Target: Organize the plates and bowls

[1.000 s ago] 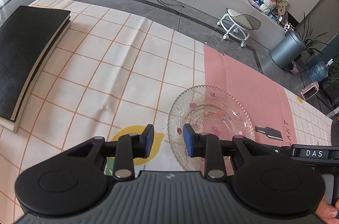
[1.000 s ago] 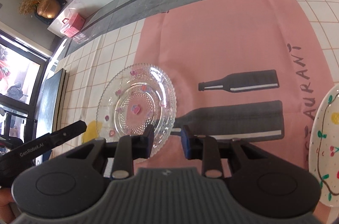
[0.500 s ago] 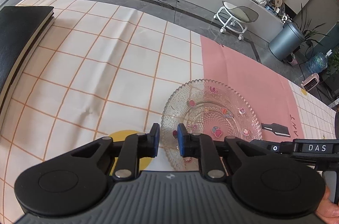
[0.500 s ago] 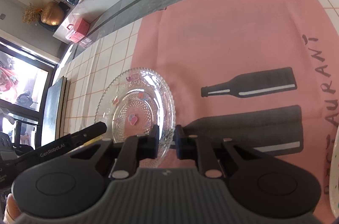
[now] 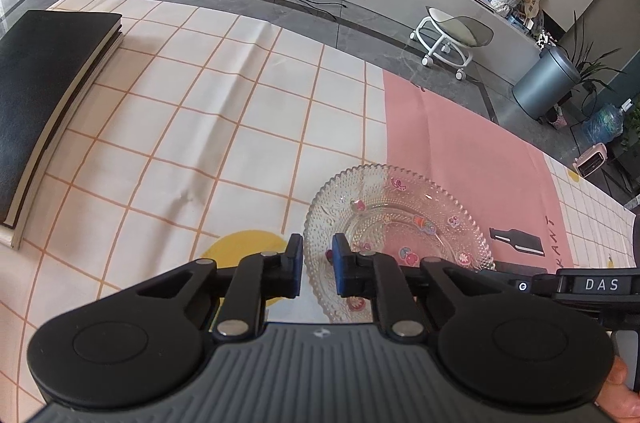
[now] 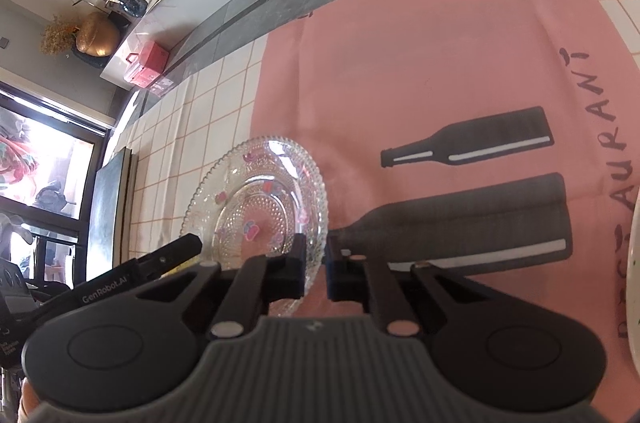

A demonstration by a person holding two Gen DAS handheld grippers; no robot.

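With both grippers, left point(image 5: 316, 265) and right point(image 6: 315, 269), fingers clamped on the glass plate's point(image 5: 400, 223) rim, sorting has barely begun; plate unplaced.

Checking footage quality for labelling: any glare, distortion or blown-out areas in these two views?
Left wrist view: fisheye bends the tablecloth grid; sunlight glints on the glass plate, detail still sharp. Right wrist view: window at left is blown out, plate shows a bright highlight, edges curve strongly.
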